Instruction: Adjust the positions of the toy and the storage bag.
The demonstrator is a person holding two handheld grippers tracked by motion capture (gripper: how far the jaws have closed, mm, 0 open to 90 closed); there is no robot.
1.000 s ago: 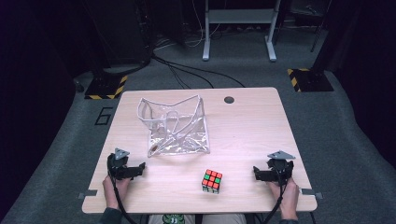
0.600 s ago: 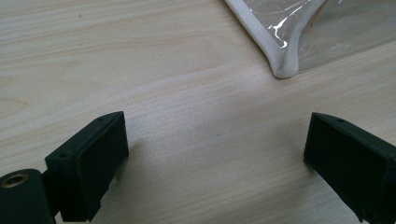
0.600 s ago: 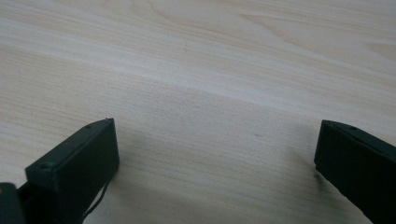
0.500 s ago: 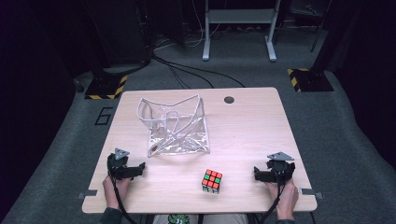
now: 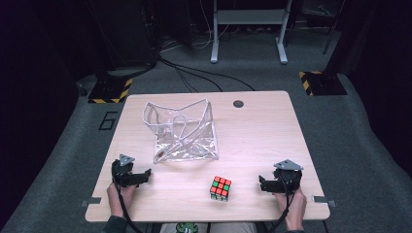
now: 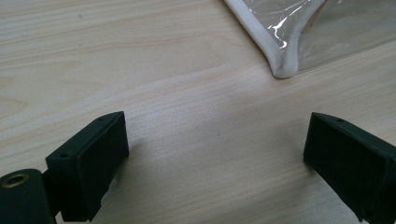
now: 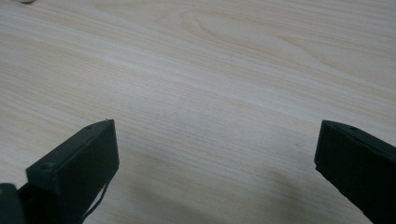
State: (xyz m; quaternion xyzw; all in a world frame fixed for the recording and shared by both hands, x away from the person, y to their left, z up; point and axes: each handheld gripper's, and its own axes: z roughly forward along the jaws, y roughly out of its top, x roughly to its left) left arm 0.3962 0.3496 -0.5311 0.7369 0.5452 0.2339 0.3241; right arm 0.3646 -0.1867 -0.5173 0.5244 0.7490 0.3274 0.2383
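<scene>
The clear plastic pouch [image 5: 182,132] lies on the left half of the surface [image 5: 262,136], rumpled and partly standing open toward the far edge, its white-trimmed near corner [image 6: 281,70] pointing at my left claw [image 5: 142,175]. A puzzle cube [image 5: 220,188] sits apart from it, close to the near edge and about midway along it. My left claw rests by the near left corner with its jaws spread wide and nothing between them; in the left gripper view the pouch corner lies just ahead and a little to one side, not yet touched. My right claw [image 5: 265,184] rests by the near right corner, also spread wide and empty, with bare wood ahead of it in the right gripper view [image 7: 196,140] and the cube well off to its left.

I judge the work is getting the cube into the pouch. To do it well, I would pin or lift the pouch by its stiff trimmed rim with the left claw, since the film looks slippery, and take the cube squarely across two flat faces with the right, keeping it level so it cannot twist out.
</scene>
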